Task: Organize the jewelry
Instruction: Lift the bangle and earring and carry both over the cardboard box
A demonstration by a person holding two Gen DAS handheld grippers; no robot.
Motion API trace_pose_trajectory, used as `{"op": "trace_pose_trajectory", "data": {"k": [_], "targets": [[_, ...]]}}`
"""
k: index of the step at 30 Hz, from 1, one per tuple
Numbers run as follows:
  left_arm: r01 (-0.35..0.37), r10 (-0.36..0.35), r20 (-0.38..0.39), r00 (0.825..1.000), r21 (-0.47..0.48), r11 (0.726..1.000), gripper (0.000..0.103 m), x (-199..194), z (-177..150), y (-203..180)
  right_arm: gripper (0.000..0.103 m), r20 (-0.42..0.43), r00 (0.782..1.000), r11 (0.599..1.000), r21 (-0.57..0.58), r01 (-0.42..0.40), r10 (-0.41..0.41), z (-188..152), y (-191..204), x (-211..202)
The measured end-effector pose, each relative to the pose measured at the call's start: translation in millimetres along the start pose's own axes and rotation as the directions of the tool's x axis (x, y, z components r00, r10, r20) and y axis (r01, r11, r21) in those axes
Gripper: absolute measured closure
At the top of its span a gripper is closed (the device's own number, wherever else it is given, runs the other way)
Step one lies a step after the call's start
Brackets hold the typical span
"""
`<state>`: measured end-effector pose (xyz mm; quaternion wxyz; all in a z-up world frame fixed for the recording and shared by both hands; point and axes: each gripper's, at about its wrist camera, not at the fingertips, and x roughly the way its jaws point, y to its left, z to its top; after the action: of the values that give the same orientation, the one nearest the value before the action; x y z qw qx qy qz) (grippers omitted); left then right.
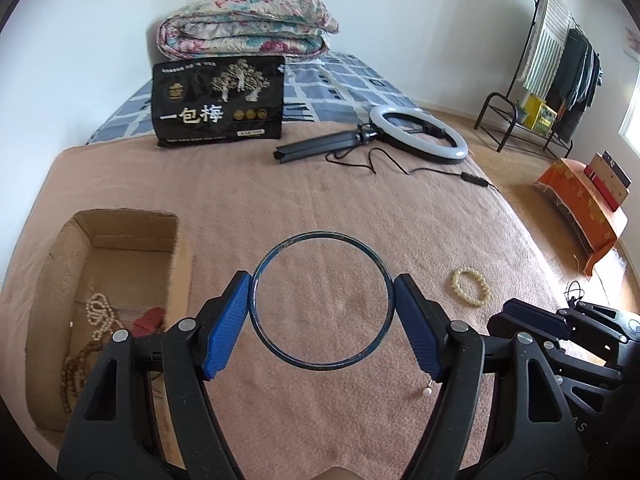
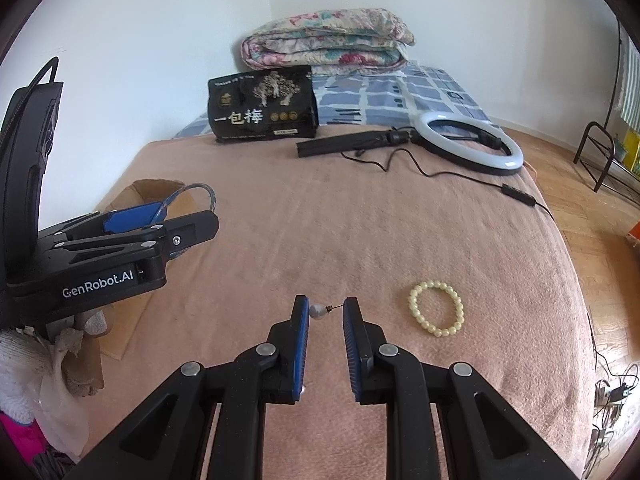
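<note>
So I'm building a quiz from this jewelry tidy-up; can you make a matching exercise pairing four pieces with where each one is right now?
Things:
1. thin blue metal bangle
2. small pearl stud earring
3. cream beaded bracelet
4. white pearl necklace

Places:
A. inside the open cardboard box
B. lying loose on the pink blanket
C. between the left gripper pads
D. between the right gripper pads

Pairs: 1-C, 2-D, 3-B, 4-A
</note>
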<state>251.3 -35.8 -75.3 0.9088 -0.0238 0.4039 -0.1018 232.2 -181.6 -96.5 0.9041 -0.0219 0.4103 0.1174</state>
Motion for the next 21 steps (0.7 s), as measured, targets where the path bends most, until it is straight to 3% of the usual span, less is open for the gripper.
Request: {"op": "trace_pose_trajectory", "data": {"k": [21], "targets": [[-0.072, 0.08, 0.068, 0.994, -0.114, 0.991, 0.029, -61.6, -7.7, 104.5, 0.087, 0.046, 0.993, 0.991, -0.088, -0.101, 0.106, 30.5, 100.2, 4.8]]}}
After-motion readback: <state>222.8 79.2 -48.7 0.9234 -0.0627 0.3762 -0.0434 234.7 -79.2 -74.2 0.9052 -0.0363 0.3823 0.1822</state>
